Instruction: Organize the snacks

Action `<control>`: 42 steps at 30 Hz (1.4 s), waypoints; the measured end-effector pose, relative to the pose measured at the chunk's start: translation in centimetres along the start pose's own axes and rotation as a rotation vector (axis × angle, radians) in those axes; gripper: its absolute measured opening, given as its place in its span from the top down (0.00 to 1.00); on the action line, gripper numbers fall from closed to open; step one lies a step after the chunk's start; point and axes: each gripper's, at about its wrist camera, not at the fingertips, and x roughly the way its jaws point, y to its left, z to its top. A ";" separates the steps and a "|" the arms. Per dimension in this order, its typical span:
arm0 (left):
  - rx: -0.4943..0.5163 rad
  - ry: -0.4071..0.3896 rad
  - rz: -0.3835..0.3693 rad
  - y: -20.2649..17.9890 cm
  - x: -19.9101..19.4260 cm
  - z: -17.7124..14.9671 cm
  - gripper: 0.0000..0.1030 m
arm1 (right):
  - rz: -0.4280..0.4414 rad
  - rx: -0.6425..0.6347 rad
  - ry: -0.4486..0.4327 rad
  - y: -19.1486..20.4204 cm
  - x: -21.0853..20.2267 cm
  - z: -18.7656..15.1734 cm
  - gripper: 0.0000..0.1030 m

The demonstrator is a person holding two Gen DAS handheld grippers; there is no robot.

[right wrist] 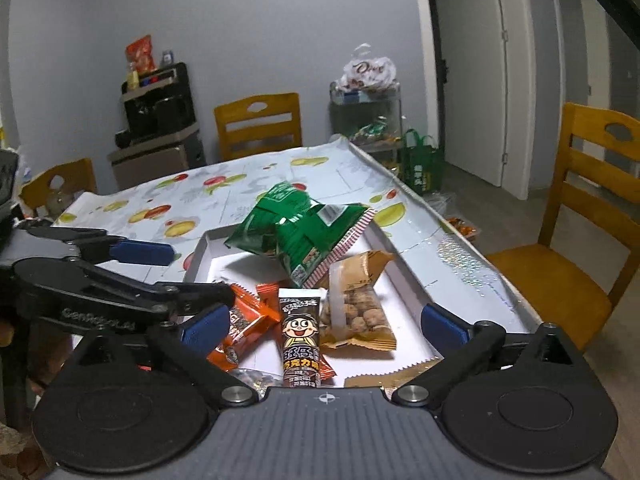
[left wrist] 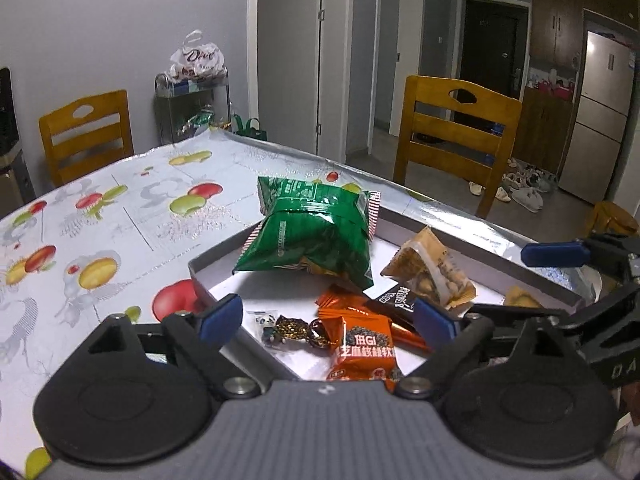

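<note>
Grey walls (right wrist: 260, 20); wooden chairs (left wrist: 456, 140).

Tray (right wrist: 202, 248) is holding 1 green bag (right wrist: 298, 228), 2 tan pkts (right wrist: 356, 304), 1 brown tube (right wrist: 300, 336), approx 3 orange pkts (right wrist: 244, 328); 3 chairs (right wrist: 258, 128) are showing in right-wrist view.

A tabletop (left wrist: 120, 216) covered in a shiny cloth printed with red, green and yellow fruit is carrying a shallow grey tray (left wrist: 200, 276) with a white floor, which is lying flat near the tabletop's near edge. The cloth around the tray is lying bare on its left and far sides. A big green snack bag (right wrist: 296, 232) is sitting propped over the tray's far rim, its top leaning out above the cloth.
</note>
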 end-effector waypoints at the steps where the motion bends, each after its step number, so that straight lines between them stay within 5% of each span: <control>1: 0.007 -0.004 -0.002 0.0 -0.3 -0.1 0.09 | -0.010 0.000 0.003 0.1 -0.2 0.0 0.00; 19: 0.090 0.009 -0.051 3.9 -5.7 -6.5 0.06 | -0.157 0.061 0.010 6.0 -6.0 -4.6 0.00; 30: 0.081 0.011 -0.064 4.1 -5.7 -8.7 0.04 | -0.201 0.088 0.137 8.9 -5.3 -7.6 0.00; 42: 0.068 0.021 -0.041 4.2 -5.6 -9.0 0.03 | -0.235 0.087 0.174 9.7 -4.1 -8.0 0.00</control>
